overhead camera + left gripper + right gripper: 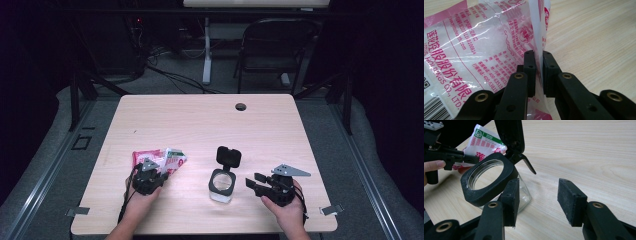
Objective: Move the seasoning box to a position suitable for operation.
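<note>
We saw the plastic packet [159,160] lying at the near left of the wooden table [200,125], pink and white with a green patch at one corner. From above it was just a crumpled pouch; the left gripper view gave us its pink Chinese print, a barcode at the lower left, and a clear edge of film standing upright. There the left gripper [539,72] was clenched on that raised edge of the packet [474,50], the two pads pinching the film between them, a hand [142,197] behind it near the table's front edge.

To the right, near the middle of the table, stood a glass jar [221,185] with a black square collar and its black flip lid [228,157] tipped up and open. The right gripper view showed us straight down the jar's mouth [486,173], which the high view barely hinted at. The right gripper [540,198] sat released, jaws wide apart, one pad just beside the jar's glass and nothing between them; whether it touched, we could not tell.
</note>
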### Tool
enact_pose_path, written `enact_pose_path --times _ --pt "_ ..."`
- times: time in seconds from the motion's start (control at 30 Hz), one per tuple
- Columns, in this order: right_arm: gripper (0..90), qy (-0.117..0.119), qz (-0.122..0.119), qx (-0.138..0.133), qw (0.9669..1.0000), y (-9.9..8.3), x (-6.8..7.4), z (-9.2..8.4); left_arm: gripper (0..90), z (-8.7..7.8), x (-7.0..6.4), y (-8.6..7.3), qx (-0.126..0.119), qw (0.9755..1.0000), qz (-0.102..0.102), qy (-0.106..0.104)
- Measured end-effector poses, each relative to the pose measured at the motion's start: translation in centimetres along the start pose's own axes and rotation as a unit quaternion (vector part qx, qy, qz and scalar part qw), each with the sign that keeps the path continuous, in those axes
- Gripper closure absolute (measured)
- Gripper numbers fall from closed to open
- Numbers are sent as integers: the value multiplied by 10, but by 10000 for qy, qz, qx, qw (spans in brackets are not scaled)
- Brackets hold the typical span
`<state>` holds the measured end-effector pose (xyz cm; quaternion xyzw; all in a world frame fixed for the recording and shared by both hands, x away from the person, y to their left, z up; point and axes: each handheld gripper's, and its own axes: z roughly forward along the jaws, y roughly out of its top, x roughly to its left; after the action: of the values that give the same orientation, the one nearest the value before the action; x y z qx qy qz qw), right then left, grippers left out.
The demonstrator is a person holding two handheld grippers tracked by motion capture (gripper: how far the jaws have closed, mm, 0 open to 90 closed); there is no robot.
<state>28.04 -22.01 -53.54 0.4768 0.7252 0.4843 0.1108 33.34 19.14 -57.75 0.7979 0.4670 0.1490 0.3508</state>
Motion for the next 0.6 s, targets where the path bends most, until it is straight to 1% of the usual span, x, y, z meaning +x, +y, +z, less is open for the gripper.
enact_pose_path --times 0.07,0.17,0.4,0.43,0.47,0.6 --pt "523 1 -4 17 10000 0 0 0 841 0 0 0 -31 10000 23 15" --pt "523 13 11 25 10000 0 0 0 855 0 1 0 -9 10000 33 0" --pt "524 -3 15 21 10000 -1 -1 1 874 -1 1 0 -39 10000 -39 -15" --pt "524 -2 19 23 10000 -1 -1 1 878 -1 1 0 -65 10000 -52 26" --pt "524 -3 19 29 10000 -1 -1 1 883 -1 1 0 -52 10000 -61 -13" --pt "524 11 30 31 10000 -1 -1 2 896 -1 2 -1 -88 9999 -97 -43"
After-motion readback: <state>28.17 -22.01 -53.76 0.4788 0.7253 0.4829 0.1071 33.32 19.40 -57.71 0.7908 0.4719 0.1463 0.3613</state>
